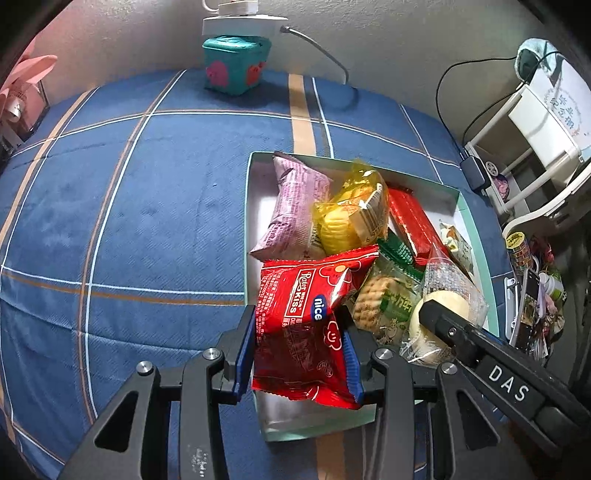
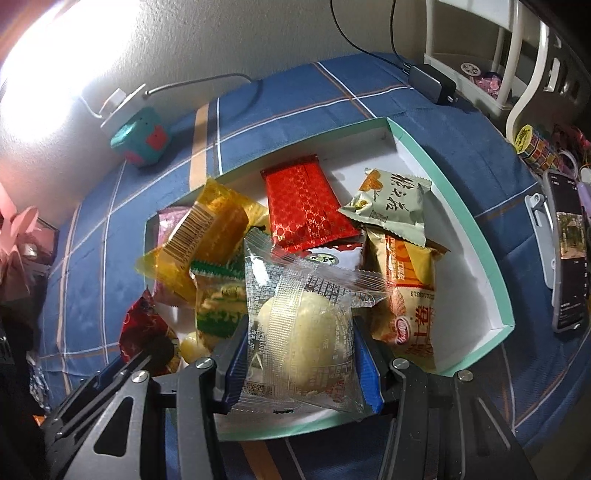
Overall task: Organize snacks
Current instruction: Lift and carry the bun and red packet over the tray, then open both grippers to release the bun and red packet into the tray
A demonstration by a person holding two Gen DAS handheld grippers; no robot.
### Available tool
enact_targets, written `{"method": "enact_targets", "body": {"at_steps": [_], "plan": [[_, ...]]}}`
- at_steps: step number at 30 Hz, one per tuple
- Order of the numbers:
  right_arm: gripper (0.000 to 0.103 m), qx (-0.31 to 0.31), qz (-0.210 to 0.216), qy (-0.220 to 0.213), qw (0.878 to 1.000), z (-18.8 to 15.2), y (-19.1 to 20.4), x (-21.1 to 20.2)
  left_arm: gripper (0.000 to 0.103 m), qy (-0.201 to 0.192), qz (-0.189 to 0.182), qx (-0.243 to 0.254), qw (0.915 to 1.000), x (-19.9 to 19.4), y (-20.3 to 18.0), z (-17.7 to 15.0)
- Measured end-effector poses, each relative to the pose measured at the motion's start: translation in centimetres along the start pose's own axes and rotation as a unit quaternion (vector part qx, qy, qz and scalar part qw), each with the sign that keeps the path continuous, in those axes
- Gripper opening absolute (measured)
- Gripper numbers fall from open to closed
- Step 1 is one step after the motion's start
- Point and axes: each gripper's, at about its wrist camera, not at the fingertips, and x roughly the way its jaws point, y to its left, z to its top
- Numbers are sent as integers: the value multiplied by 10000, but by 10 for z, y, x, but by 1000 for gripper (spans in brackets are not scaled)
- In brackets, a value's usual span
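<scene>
A shallow teal-rimmed white box sits on the blue plaid cloth and holds several snack packets. My left gripper is shut on a red snack packet over the box's near left corner. My right gripper is shut on a clear-wrapped pale round pastry over the box's near edge; the pastry also shows in the left wrist view. In the box lie a purple packet, a yellow packet, a red foil packet, a green biscuit packet and an orange packet.
A teal cube box under a white power strip stands by the wall. A black charger and white rack are on the right. A phone and tape rolls lie at the right edge.
</scene>
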Motion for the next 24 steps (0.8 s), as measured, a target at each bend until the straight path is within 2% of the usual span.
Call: {"method": "enact_targets", "body": {"at_steps": [7,10,12,17,20,24], "plan": [[55,-28,-62,-11,10000,1,0,0,44,95,-28,57,9999,4,-4,-4],[59,-46,-108,-22,9999,2,0,-1,53,183,-71,-7,9998,6,-1,-5],[65,-29,-111,-25,9999,2,0,-3,66,216,-78,-12,9997,6,-1,-5],[68,-28,-137,-74,9999,3,0,-11,69,186,-108,5,9998,0,-3,-5],[70,0,-127,-111,9999,3,1,-18,81,171,-74,14,9998,-4,-4,-3],[71,7,-130,-198,9997,5,0,-28,81,129,-68,-42,9999,-15,-2,0]]}}
